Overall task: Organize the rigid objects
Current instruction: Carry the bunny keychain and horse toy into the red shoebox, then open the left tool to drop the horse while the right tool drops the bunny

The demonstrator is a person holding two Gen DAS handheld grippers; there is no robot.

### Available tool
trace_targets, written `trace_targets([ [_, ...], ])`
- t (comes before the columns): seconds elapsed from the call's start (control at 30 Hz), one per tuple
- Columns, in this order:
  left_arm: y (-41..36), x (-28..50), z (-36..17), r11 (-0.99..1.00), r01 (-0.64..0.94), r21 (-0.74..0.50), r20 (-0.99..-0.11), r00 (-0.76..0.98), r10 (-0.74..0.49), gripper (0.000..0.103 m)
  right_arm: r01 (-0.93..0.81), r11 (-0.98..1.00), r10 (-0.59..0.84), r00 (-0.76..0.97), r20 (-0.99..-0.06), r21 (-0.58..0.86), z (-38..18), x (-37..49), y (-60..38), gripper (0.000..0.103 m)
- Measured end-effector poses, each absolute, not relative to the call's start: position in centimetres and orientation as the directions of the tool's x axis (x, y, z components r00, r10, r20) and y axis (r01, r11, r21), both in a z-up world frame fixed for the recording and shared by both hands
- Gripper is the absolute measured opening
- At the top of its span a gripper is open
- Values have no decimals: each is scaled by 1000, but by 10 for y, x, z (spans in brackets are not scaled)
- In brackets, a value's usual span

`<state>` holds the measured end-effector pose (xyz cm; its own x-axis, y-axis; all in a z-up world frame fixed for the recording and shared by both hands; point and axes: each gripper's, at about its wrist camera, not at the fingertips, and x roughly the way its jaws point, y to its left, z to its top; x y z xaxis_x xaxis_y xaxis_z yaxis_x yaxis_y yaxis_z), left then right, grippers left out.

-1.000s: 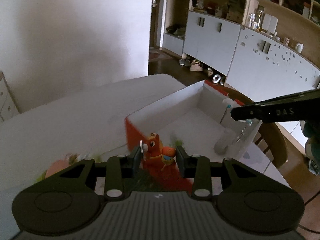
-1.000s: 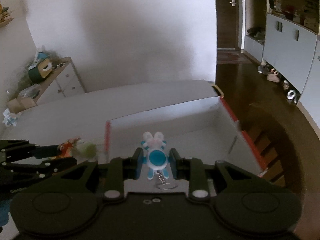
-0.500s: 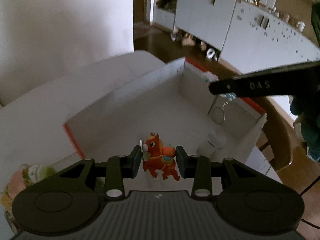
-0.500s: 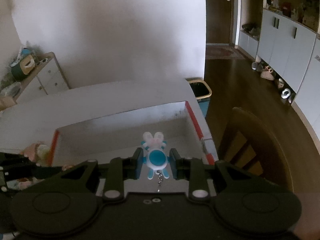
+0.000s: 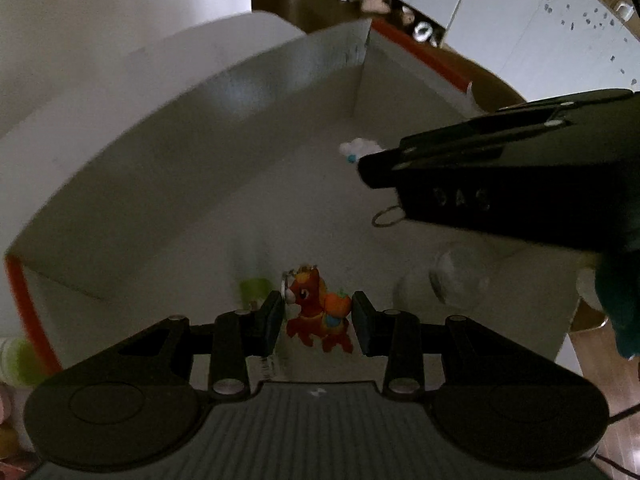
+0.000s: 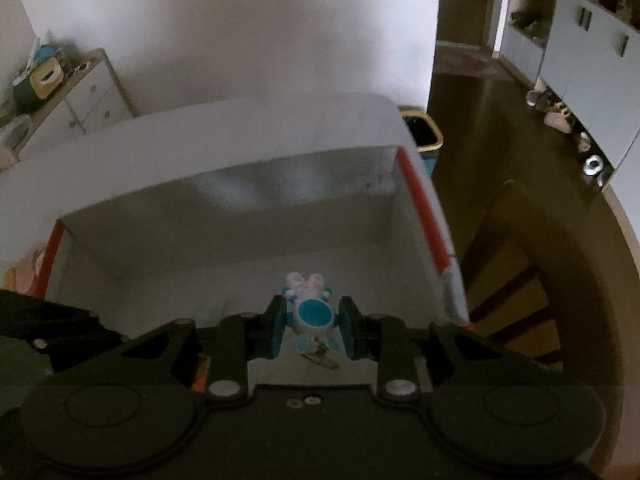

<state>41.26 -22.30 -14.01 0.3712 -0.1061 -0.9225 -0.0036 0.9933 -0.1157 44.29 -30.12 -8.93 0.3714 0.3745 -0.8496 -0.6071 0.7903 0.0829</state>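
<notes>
My left gripper (image 5: 317, 316) is shut on a small red horse keychain (image 5: 318, 311) and holds it inside a white cardboard box with orange edges (image 5: 224, 92). My right gripper (image 6: 312, 320) is shut on a blue and white bunny keychain (image 6: 310, 312) and holds it over the same box (image 6: 280, 184). The right gripper also shows in the left wrist view (image 5: 500, 184) as a dark bar at the right, with the bunny's white ears (image 5: 358, 147) and key ring (image 5: 386, 216) sticking out.
A clear round item (image 5: 456, 272) and a green item (image 5: 254, 288) lie on the box floor. Soft toys (image 5: 12, 360) lie on the white table left of the box. A wooden chair (image 6: 532, 264) stands to the right, cabinets behind.
Both grippers have moved forward and down over the box, each still gripping its keychain. The box now fills both views.
</notes>
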Motion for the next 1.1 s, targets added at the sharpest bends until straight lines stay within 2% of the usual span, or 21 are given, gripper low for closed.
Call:
trace_targets([
  [0.5, -221, 429, -167, 992, -25, -125, -955, 275, -114, 37, -581, 810, 308, 311, -899, 76, -113, 443, -291, 28],
  [0.7, -228, 432, -170, 992, -27, -120, -956, 274, -108, 37, -572, 816, 314, 309, -898, 88, -110, 446, -294, 35],
  [0.8, -226, 432, -168, 991, -31, -130, -952, 282, -116, 42, -573, 813, 325, 310, -894, 97, -107, 448, -297, 39],
  [0.87, -226, 429, -165, 990, -33, -138, -949, 290, -123, 52, -576, 811, 331, 312, -891, 100, -104, 450, -297, 42],
  [0.93, -227, 425, -162, 990, -31, -136, -945, 304, -120, 57, -577, 810, 338, 314, -887, 105, -102, 448, -299, 44],
  [1.1, -227, 414, -150, 990, -32, -140, -935, 333, -121, 57, -575, 810, 355, 328, -875, 113, -91, 442, -300, 48],
])
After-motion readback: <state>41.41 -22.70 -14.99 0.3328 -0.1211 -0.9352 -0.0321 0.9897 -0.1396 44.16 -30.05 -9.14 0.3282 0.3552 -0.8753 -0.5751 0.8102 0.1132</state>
